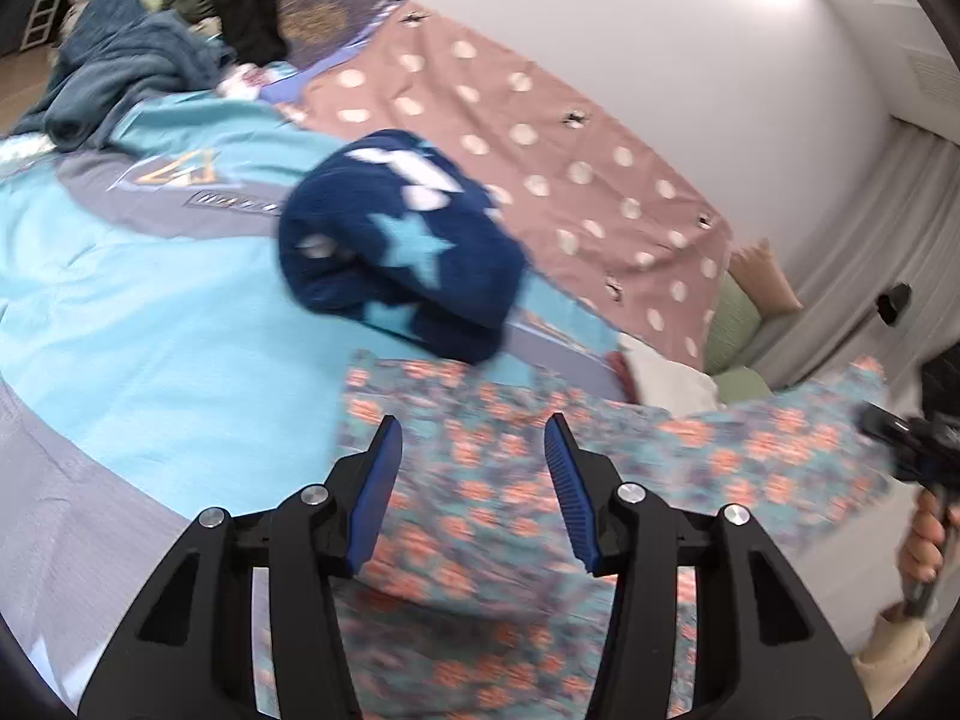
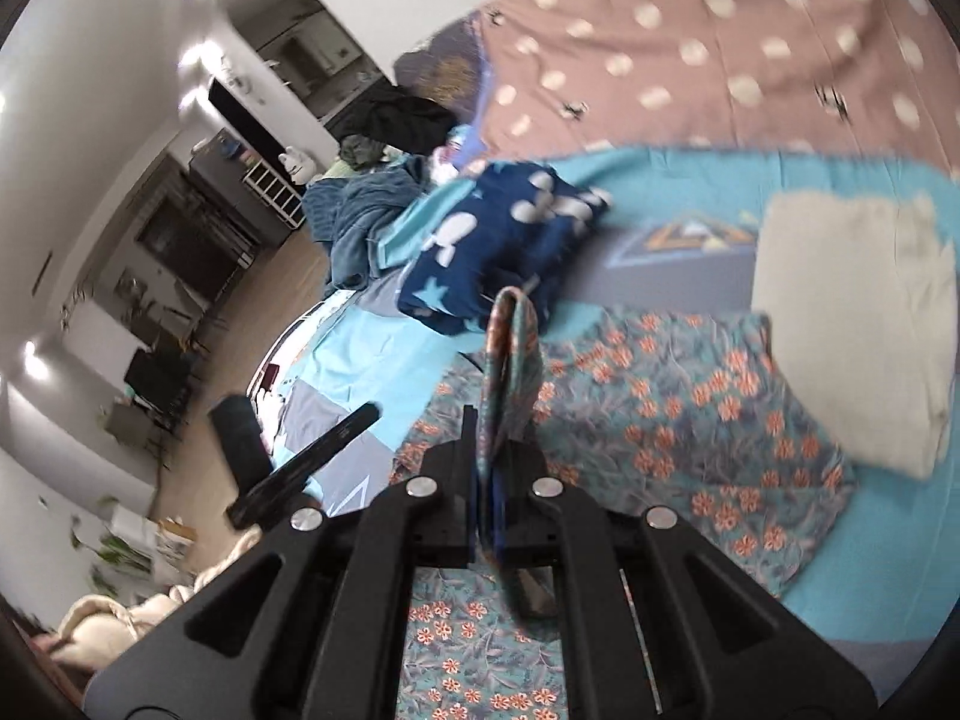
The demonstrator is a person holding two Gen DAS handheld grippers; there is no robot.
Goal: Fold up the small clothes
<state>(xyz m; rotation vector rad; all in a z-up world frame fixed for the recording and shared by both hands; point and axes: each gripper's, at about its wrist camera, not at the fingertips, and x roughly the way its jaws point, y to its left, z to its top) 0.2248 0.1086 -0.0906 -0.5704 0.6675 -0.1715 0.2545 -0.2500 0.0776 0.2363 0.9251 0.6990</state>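
A teal floral garment [image 1: 480,498] with orange flowers lies spread on the blue bed cover [image 1: 150,312]. My left gripper [image 1: 474,438] is open just above it, fingers apart over the cloth. My right gripper [image 2: 495,450] is shut on a fold of the floral garment [image 2: 510,348], lifting its edge; the rest of the garment [image 2: 690,420] lies flat beyond. In the left wrist view the right gripper [image 1: 912,444] holds the garment's lifted corner at the far right. A navy fleece garment [image 1: 402,246] with stars lies bunched behind; it also shows in the right wrist view [image 2: 504,246].
A folded cream cloth [image 2: 858,330] lies beside the floral garment. A pink polka-dot sheet [image 1: 540,144] covers the bed's far side by the wall. A blue blanket [image 1: 120,72] and dark clothes [image 1: 252,6] are piled at the far end. Floor and furniture [image 2: 180,252] lie off the bed.
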